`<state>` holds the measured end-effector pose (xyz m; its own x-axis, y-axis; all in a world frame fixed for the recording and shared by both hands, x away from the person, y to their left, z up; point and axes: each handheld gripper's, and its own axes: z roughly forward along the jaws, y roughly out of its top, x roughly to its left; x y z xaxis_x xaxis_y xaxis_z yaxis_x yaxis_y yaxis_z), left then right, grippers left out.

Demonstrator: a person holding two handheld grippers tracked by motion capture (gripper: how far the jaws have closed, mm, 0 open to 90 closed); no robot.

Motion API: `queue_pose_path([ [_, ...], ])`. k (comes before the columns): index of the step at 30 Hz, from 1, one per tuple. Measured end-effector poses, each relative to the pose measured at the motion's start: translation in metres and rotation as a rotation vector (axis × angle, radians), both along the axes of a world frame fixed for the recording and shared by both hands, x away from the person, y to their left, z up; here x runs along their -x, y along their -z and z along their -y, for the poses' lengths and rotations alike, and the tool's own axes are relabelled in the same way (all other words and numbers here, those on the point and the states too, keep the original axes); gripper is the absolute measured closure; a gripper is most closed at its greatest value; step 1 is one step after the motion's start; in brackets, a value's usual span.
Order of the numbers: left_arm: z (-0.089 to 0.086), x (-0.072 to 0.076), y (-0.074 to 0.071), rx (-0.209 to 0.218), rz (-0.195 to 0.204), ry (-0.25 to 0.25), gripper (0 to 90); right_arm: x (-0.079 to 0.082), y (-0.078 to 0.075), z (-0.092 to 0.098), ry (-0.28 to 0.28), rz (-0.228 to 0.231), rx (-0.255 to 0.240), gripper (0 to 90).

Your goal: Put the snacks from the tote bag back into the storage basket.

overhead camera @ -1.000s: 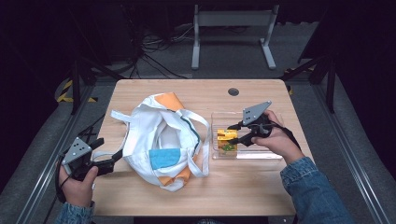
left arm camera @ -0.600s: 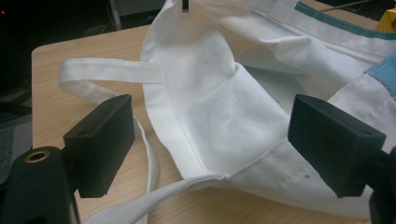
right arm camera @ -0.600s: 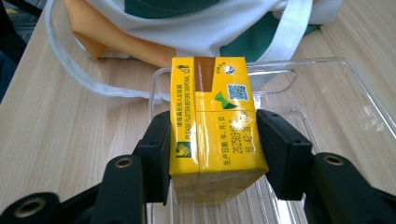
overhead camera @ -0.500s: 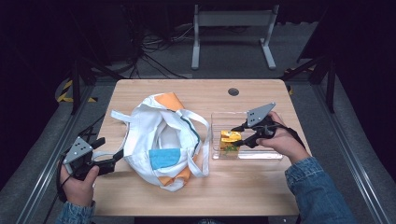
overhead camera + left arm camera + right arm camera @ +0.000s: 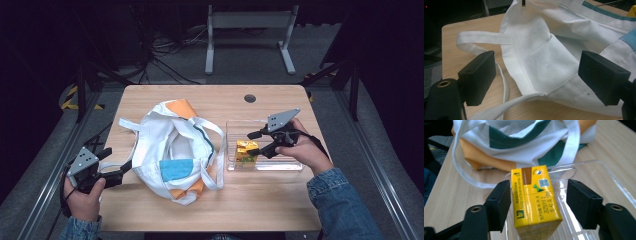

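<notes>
Item: yellow juice carton (image 5: 534, 200), light, crushable; I grip its flat sides. Right claw (image 5: 539, 203) just opening, carton between, unpressed.

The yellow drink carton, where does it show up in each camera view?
High view: yellow carton right of centre, at the left end of the clear tray.
Left gripper view: a yellow corner at the top right edge, likely the carton.
Right gripper view: centre.
Shared landmark: the white tote bag.

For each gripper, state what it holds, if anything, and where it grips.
Nothing is held. The right gripper has just been opening around the yellow carton; the left gripper stands open before the bag.
</notes>
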<state>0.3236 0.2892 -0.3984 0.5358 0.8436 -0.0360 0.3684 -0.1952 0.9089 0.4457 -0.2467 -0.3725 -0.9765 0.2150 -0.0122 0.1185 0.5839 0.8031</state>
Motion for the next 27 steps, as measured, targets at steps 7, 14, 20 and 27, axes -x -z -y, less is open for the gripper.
queue_pose_path([
  [7, 0.0, 0.001, 0.0, 0.002, -0.002, -0.001, 15.8, 0.013, -0.02, 0.002, 0.088, 0.035, -0.036, 25.0],
  [14, 0.0, 0.002, -0.001, 0.002, 0.0, 0.001, 15.6, 0.026, -0.038, 0.01, 0.156, 0.075, -0.055, 21.2],
  [20, 0.002, 0.001, -0.002, 0.004, 0.002, 0.011, 15.4, 0.043, -0.049, 0.028, 0.256, 0.113, -0.076, 20.9],
  [27, -0.001, 0.001, -0.004, 0.012, 0.007, 0.012, 14.8, 0.07, -0.055, 0.05, 0.405, 0.107, -0.105, 19.6],
])
